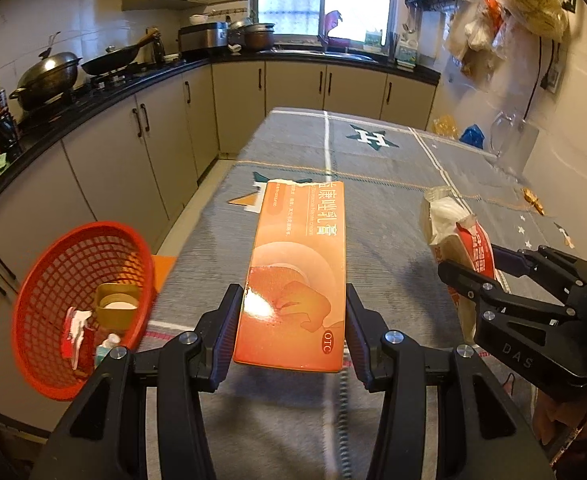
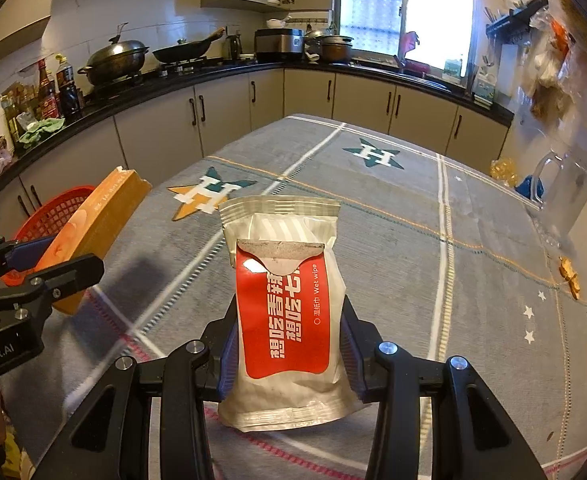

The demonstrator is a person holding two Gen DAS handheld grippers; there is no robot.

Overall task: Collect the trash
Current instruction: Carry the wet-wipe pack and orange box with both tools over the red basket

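My left gripper (image 1: 293, 312) is shut on a long orange medicine box (image 1: 299, 272) and holds it above the grey tablecloth; the box also shows in the right wrist view (image 2: 93, 224). My right gripper (image 2: 289, 332) is shut on a white and red wet wipe pack (image 2: 285, 312), also held above the table; the pack shows in the left wrist view (image 1: 459, 248). A red mesh basket (image 1: 53, 280) sits at the table's left edge, left of the box, holding a small cardboard box (image 1: 115, 304) and wrappers. Its rim shows in the right wrist view (image 2: 57, 210).
The table is covered by a grey cloth with star patterns (image 2: 373, 216). Small orange scraps (image 2: 569, 276) lie near its right edge. A clear pitcher (image 2: 549, 184) stands at the far right. Kitchen cabinets and a black counter (image 2: 213, 76) with pots run behind and left.
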